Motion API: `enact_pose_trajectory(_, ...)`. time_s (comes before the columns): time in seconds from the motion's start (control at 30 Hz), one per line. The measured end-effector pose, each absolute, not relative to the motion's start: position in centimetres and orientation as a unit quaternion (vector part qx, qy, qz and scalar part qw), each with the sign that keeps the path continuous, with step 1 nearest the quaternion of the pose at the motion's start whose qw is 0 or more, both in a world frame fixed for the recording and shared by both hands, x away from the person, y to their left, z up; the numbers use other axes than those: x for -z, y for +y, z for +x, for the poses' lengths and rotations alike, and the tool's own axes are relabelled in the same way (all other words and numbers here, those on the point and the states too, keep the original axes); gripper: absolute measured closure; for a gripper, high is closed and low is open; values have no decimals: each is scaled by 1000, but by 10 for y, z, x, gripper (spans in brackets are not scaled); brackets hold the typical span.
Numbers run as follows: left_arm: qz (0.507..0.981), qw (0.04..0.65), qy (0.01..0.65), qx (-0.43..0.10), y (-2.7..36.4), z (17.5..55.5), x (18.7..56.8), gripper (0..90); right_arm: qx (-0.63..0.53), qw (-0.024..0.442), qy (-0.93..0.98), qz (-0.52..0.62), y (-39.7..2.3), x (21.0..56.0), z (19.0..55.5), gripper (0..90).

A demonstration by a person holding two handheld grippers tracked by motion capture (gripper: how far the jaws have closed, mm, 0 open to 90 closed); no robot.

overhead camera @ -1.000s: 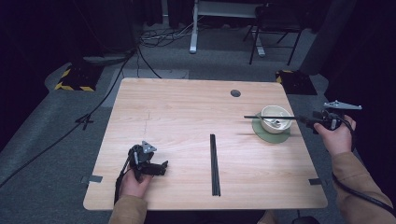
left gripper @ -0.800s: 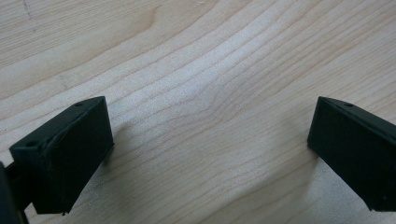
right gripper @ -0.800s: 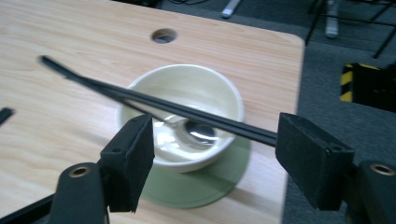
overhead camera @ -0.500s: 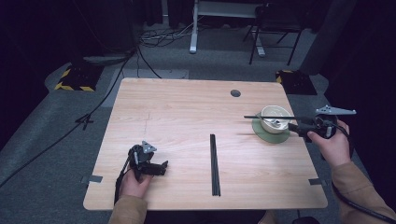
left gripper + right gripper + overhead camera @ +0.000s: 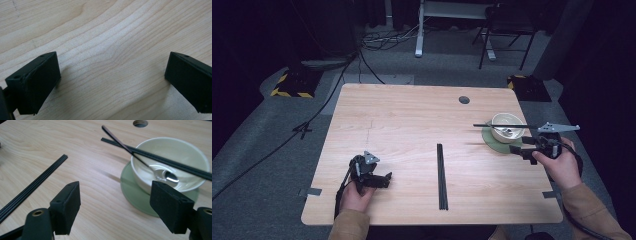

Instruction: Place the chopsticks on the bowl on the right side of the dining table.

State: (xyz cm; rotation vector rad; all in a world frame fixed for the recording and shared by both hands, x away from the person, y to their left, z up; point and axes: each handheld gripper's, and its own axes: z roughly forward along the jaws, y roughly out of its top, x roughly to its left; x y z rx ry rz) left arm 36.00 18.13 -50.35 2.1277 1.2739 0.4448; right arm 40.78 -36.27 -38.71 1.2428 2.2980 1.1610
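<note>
A pale bowl [image 5: 506, 125] stands on a green saucer [image 5: 492, 142] at the table's right side. A spoon [image 5: 166, 174] lies inside the bowl and a pair of black chopsticks [image 5: 492, 125] rests across its rim. A second pair of black chopsticks [image 5: 441, 175] lies flat near the table's middle. My right gripper [image 5: 518, 149] is open just right of the saucer, its jaws pointing at the bowl [image 5: 175, 157] with nothing between them [image 5: 116, 207]. My left gripper [image 5: 383, 180] rests open on bare wood near the front left, empty [image 5: 112, 80].
The wooden table [image 5: 402, 120] has a round cable hole [image 5: 464, 99] at the back right. Tape marks sit on its front corners. Beyond it are dark floor, cables [image 5: 387, 40] and desk and chair legs [image 5: 484, 47].
My right gripper has moved left and toward the person, coming down from beside the bowl to the saucer's near right edge. The left gripper has stayed put.
</note>
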Motion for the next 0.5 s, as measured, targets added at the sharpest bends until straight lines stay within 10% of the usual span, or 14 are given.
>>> enact_pose_trajectory(0.5, 804, 306, 481, -168, 181, 360, 503, 3, -405, 125, 802, 421, -347, 429, 387, 220)
